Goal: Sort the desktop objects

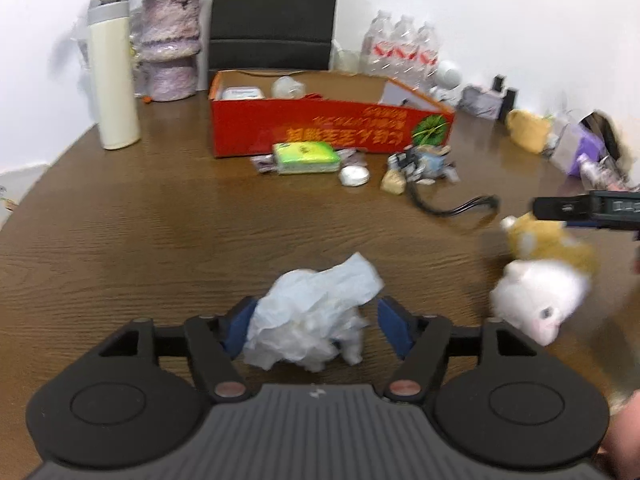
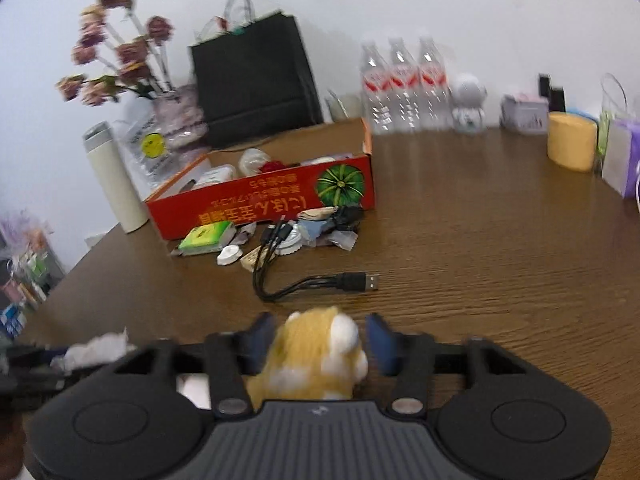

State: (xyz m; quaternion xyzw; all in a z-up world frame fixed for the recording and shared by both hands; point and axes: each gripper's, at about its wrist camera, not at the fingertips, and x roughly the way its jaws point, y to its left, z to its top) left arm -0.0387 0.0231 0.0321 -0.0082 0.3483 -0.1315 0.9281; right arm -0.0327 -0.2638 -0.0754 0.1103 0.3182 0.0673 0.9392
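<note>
Crumpled tissue (image 1: 310, 312), light and squashy, sits between the left gripper (image 1: 316, 322)'s spread fingers at 6 o'clock, while the right gripper (image 2: 318, 338) straddles a soft toy (image 2: 316, 354), not squeezing.

A dark brown wood-grain tabletop (image 1: 160, 220) fills the lower and middle part of both views, its grain running across the frame. Soft, even light leaves a pale sheen on the wood near the centre of the right wrist view (image 2: 460, 240). Behind the tabletop a plain white wall (image 1: 500, 8) spans the top of each frame, with faint shadows on it at the upper left. At the top centre of the left wrist view a black chair back (image 1: 274, 12) stands against the far edge of the tabletop. The left edge of the right wrist view is blurred clutter, too indistinct to identify.
</note>
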